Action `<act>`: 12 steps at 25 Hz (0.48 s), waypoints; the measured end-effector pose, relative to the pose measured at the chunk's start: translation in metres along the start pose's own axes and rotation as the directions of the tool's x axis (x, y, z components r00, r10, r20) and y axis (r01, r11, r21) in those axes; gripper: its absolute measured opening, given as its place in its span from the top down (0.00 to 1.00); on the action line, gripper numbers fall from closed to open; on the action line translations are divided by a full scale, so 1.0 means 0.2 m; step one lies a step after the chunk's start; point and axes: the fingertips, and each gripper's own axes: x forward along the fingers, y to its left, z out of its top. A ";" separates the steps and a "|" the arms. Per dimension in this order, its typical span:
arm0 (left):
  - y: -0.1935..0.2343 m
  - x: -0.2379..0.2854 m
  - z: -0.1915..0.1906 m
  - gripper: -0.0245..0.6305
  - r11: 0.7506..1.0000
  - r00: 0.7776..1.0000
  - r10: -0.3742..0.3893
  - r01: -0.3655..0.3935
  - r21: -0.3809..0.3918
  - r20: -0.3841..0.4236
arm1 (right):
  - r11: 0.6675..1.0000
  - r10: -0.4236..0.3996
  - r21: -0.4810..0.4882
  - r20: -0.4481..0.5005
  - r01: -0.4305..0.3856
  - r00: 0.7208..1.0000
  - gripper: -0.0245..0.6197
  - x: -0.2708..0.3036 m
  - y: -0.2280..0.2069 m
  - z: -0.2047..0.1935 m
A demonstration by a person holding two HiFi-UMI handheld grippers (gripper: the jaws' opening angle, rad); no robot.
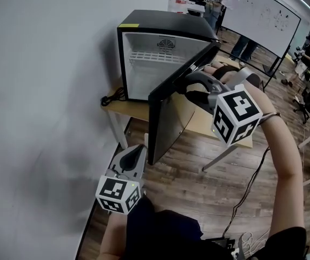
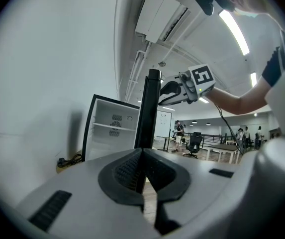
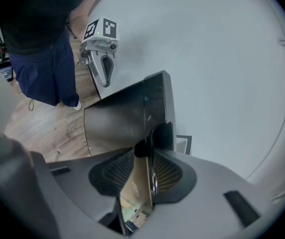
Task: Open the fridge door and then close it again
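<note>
Right arm outstretched, your right hand-held gripper (image 1: 189,89) grasps the half-open door (image 1: 166,119) by its top edge, on the small black fridge (image 1: 160,24) atop the wooden surface (image 1: 130,110); your left hand-held gripper (image 1: 139,148), clenched empty, points level nearby.

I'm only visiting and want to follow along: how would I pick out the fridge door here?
Against the white wall stands a low wooden table with a small black fridge on it, its white inside showing. The fridge door is the flat black slab swung out from the fridge's right side in the head view, the only thing the right gripper is clamped on.
</note>
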 end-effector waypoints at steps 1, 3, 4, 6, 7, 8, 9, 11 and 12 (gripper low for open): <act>0.02 0.00 0.00 0.95 1.000 1.000 0.004 -0.004 -0.001 0.000 | 1.000 0.000 0.002 0.001 0.000 1.000 0.80 0.01 -0.01 0.00; 0.05 0.01 0.00 0.95 1.000 1.000 0.013 -0.013 -0.002 -0.001 | 1.000 -0.004 0.006 0.001 0.004 1.000 0.80 0.04 -0.03 0.02; 0.06 0.02 0.00 0.95 1.000 1.000 0.019 -0.019 -0.004 -0.001 | 1.000 -0.007 0.009 0.002 0.007 1.000 0.80 0.06 -0.04 0.02; 0.10 0.03 0.01 0.95 1.000 1.000 0.029 -0.029 -0.009 0.001 | 1.000 -0.010 0.016 0.007 0.010 1.000 0.80 0.09 -0.07 0.03; 0.11 0.03 0.01 0.95 0.999 0.999 0.034 -0.034 -0.010 0.002 | 1.000 -0.011 0.020 0.007 0.011 1.000 0.80 0.11 -0.08 0.04; 0.13 0.04 0.01 0.95 0.999 0.999 0.038 -0.038 -0.010 0.002 | 1.000 -0.013 0.024 0.005 0.013 1.000 0.80 0.12 -0.09 0.04; 0.14 0.04 0.01 0.95 0.999 0.999 0.043 -0.043 -0.010 0.002 | 1.000 -0.015 0.027 0.002 0.015 1.000 0.80 0.14 -0.11 0.05; 0.17 0.04 0.02 0.95 0.999 0.999 0.053 -0.053 -0.011 0.004 | 0.999 -0.021 0.034 0.001 0.021 1.000 0.80 0.16 -0.13 0.05; 0.18 0.04 0.02 0.95 0.998 0.998 0.059 -0.059 -0.011 0.005 | 0.999 -0.025 0.038 0.001 0.025 1.000 0.80 0.18 -0.14 0.06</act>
